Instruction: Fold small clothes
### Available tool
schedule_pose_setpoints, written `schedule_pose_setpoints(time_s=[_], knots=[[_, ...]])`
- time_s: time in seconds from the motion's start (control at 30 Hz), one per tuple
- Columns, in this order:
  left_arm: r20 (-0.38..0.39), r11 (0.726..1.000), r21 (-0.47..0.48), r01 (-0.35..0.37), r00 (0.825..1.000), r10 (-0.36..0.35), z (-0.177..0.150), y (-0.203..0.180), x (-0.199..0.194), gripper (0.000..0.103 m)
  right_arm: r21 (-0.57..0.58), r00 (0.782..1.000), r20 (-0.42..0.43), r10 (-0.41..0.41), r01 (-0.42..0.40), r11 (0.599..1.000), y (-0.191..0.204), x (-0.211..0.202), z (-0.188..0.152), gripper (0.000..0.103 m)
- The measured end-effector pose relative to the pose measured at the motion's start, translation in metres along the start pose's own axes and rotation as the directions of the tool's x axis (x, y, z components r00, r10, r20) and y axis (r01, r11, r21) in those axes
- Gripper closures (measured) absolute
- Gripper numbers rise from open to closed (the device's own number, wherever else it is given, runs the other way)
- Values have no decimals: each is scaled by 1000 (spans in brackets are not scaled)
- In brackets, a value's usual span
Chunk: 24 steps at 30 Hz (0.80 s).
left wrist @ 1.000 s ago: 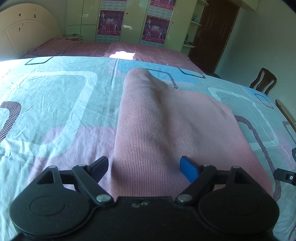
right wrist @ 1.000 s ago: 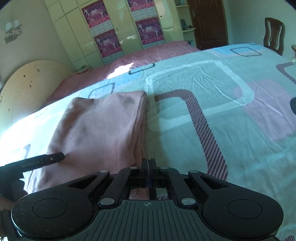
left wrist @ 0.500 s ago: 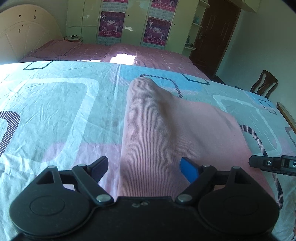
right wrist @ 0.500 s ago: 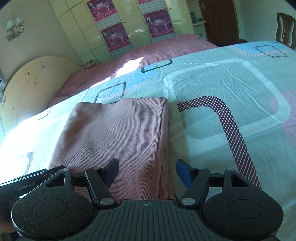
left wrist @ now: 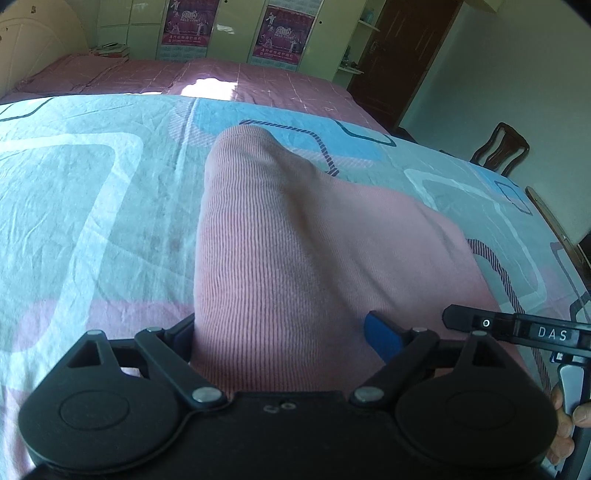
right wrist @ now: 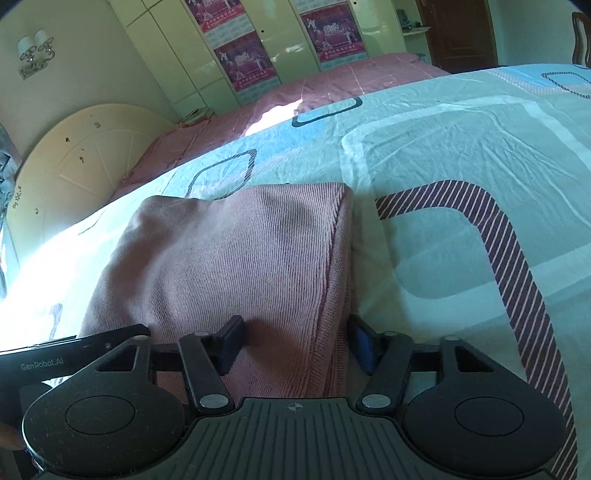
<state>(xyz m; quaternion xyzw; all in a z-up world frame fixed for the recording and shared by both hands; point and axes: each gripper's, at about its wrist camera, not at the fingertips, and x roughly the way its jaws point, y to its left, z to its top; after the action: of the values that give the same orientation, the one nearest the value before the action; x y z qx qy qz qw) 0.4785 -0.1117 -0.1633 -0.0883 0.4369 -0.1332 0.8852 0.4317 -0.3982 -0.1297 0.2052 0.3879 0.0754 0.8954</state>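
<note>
Now right gripper (right wrist: 295,341) has opened, straddling pink garment (right wrist: 236,258).

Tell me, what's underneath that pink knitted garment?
The pink knitted garment lies on a patterned bedsheet, which shows all around it. The folded edge at its right side shows stacked layers. Whatever lies between those layers, or under its middle, is covered.

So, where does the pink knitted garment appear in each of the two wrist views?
Left wrist: pink knitted garment fills centre, running from the tongs toward the far bed.
Right wrist: garment lies centre-left, folded edge on its right.
Shared landmark: purple wardrobe posters.
</note>
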Motion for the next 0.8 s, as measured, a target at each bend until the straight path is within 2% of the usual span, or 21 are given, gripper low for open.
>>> schedule_pose_setpoints(time_s=[0.17, 0.27, 0.33, 0.43, 0.63, 0.8], knots=[[2, 1000, 12, 18, 1000, -18, -1, 0, 0, 23, 10, 1000, -2, 28, -28, 1000, -3, 4, 0, 67], [16, 1000, 22, 8, 1000, -8, 0, -4, -6, 38, 55, 998, -11, 61, -60, 997, -5, 3, 0, 80], [21, 999, 33, 1, 1000, -2, 2, -6, -9, 50, 49, 998, -6, 58, -57, 997, -4, 2, 0, 80], [20, 999, 33, -1, 1000, 1, 6, -8, -14, 60, 58, 998, 7, 57, -58, 997, -2, -1, -1, 81], [43, 998, 67, -18, 999, 16, 9, -18, -25, 67, 45, 996, 37, 81, -82, 996, 4, -13, 0, 82], [62, 996, 91, -3, 998, -2, 12, -23, -41, 68, 22, 990, 66, 126, -128, 992, 26, -30, 5, 82]])
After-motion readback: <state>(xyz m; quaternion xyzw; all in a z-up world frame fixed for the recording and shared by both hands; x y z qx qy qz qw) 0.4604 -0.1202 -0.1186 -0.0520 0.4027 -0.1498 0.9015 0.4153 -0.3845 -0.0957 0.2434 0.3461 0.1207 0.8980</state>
